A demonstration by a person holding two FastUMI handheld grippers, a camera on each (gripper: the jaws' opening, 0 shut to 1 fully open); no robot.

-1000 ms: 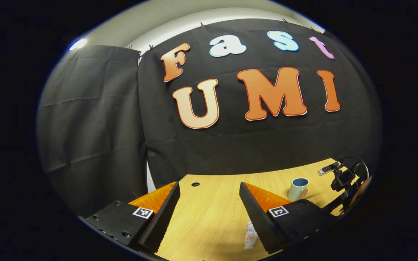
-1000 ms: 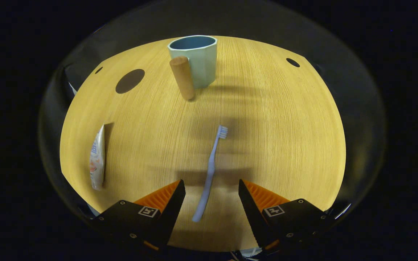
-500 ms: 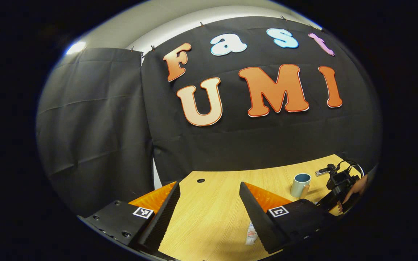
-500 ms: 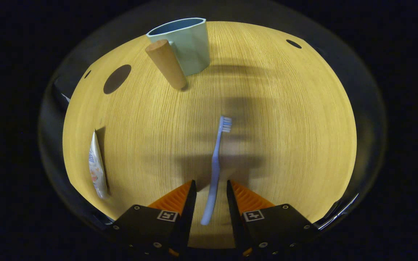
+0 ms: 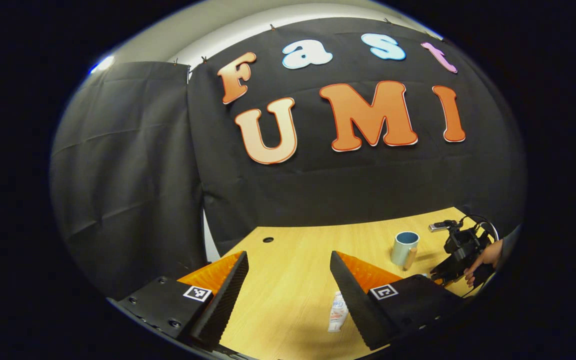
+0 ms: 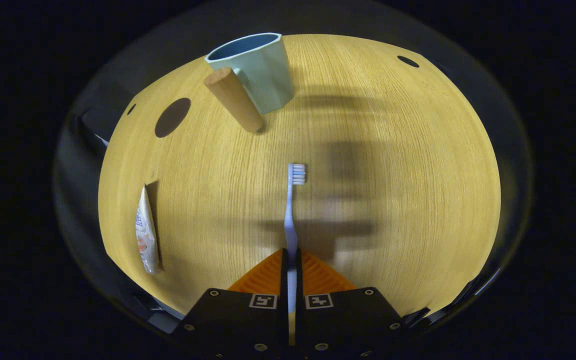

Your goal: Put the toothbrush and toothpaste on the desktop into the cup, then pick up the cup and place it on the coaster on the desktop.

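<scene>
In the right gripper view my right gripper (image 6: 291,257) is shut on the handle of the pale blue toothbrush (image 6: 291,210), whose bristled head points away over the desk. Farther off stands the light teal cup (image 6: 260,75) with its wooden peg handle (image 6: 234,100). The dark round coaster (image 6: 172,117) lies to the cup's left. The toothpaste tube (image 6: 146,237) lies flat at the left edge. In the left gripper view my left gripper (image 5: 288,280) is open above the desk, the toothpaste tube (image 5: 336,312) beside its right finger, the cup (image 5: 404,248) farther right, and the other gripper (image 5: 460,255) held by a hand.
The wooden desk (image 6: 393,200) has small cable holes, one (image 6: 408,61) at the far right and one (image 5: 268,240) near the back edge. Black cloth walls the booth behind the desk. Shadows fall across the desk right of the toothbrush.
My right gripper's fingers have come together from wide open onto the toothbrush handle, and the brush has straightened between them. The left gripper has drifted slightly, staying open.
</scene>
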